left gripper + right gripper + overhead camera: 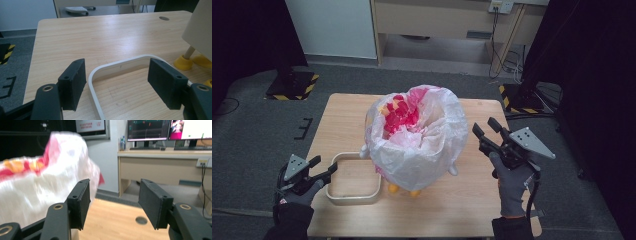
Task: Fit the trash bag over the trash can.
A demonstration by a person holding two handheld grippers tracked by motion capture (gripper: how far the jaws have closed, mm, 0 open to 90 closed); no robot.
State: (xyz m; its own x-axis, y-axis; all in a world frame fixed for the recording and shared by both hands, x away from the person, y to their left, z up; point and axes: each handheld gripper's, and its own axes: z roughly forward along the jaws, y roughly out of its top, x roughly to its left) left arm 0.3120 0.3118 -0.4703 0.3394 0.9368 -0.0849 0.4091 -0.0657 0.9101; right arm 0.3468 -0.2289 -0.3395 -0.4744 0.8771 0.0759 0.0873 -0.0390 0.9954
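The bag [424, 137], a thin white plastic liner with red and yellow print, is draped over a small bin that stands on yellow feet [394, 188] near the middle of the tabletop [462, 200]; its mouth is open and slack, and its rim is puffed out loosely around the bin's top. A shallow tray [354, 200] lies just beside it on the left. The right gripper [487, 129] is held off the bag's right side with its fingers [80, 202] spread wide and nothing between them; in the right gripper view the bag is blurred to the left of the fingers and apart from them. The left gripper [324, 167] is parked at the tray's near-left corner, fingers [73, 83] likewise spread and empty, with the tray's rim seen between them. The step in hand is judged to be a reach for the bag's rim on the right. It is best done if the film is approached from the side at rim height, so that a fold of the loose edge is caught between the pads rather than pushed inward. The fingers should be closed only once plastic lies between them, since thin film slips easily. A gentle pull is advised, as the light bin could be tipped on its feet.
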